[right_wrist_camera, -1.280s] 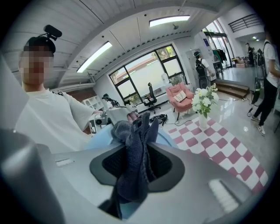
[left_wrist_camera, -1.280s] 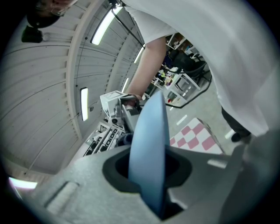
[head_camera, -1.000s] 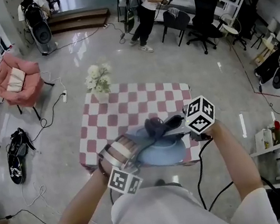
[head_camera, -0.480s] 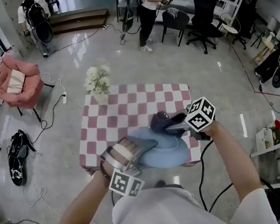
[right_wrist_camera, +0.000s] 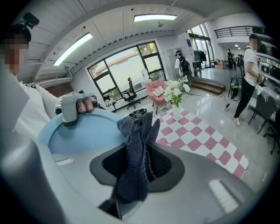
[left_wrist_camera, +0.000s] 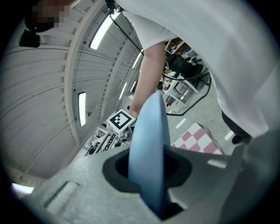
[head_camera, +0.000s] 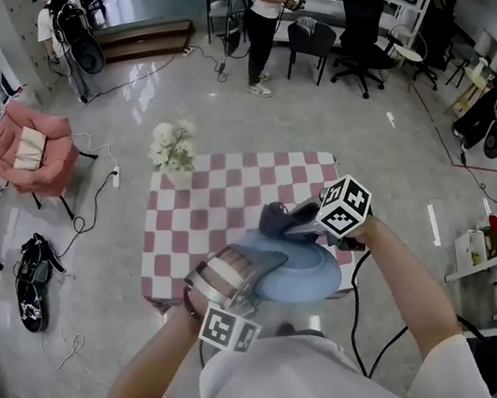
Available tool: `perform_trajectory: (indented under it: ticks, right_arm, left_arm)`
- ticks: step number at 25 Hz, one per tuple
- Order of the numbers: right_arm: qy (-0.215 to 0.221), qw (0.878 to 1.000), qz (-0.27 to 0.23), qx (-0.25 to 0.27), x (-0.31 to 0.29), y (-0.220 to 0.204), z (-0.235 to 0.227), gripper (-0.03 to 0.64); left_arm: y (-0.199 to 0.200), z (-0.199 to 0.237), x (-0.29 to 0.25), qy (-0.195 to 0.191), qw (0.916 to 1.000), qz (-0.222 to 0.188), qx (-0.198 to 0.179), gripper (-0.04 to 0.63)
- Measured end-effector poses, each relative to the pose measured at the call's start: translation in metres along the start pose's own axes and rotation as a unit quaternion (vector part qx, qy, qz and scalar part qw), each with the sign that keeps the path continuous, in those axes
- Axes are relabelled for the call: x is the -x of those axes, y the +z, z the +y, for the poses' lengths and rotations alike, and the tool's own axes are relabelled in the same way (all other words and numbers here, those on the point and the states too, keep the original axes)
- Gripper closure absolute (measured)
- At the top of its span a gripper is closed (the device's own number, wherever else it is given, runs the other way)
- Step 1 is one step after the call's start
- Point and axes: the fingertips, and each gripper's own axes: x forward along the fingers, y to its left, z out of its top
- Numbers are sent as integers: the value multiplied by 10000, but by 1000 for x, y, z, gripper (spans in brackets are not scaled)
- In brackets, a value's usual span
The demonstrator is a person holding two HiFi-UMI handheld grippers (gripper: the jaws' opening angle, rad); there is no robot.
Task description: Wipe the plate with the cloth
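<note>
A light blue plate (head_camera: 297, 270) is held above the near edge of the checkered table (head_camera: 220, 198). My left gripper (head_camera: 243, 275) is shut on its left rim; in the left gripper view the plate (left_wrist_camera: 148, 144) stands edge-on between the jaws. My right gripper (head_camera: 293, 223) is shut on a dark blue cloth (head_camera: 276, 220), which rests at the plate's far rim. In the right gripper view the cloth (right_wrist_camera: 136, 157) hangs bunched between the jaws, with the plate (right_wrist_camera: 83, 131) just behind it to the left.
White flowers in a vase (head_camera: 170, 145) stand at the table's far left corner. A pink armchair (head_camera: 24, 142) sits to the left, black office chairs (head_camera: 356, 26) at the back right. People stand at the back (head_camera: 267, 9). Cables lie on the floor.
The cloth in my right gripper has slid from the plate's middle to the right and then back a little left along the far rim. The plate has shifted slightly toward me.
</note>
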Motion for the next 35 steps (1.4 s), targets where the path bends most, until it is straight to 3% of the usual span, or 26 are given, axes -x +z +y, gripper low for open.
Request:
perform_trajectory:
  ticks: [15,24,28,35]
  right_arm:
    - [1004,9932,-267,517,-19,47,60,499]
    - [1590,9844,-702,263,-12,78,81,501]
    - [1473,9870,-571,308,-22,81,79,502]
    - [695,9968,-68,387,-38,66,48,502]
  left_arm:
    - [4,-4,-4,-113,9999,-72,-9,520]
    - [1,-9,-3,-142,9998,-112,-130,522]
    - [6,-6,-4,-119,9995,-204,-216,522]
    - [6,-11,-5,-92,9987,-151,-482,520]
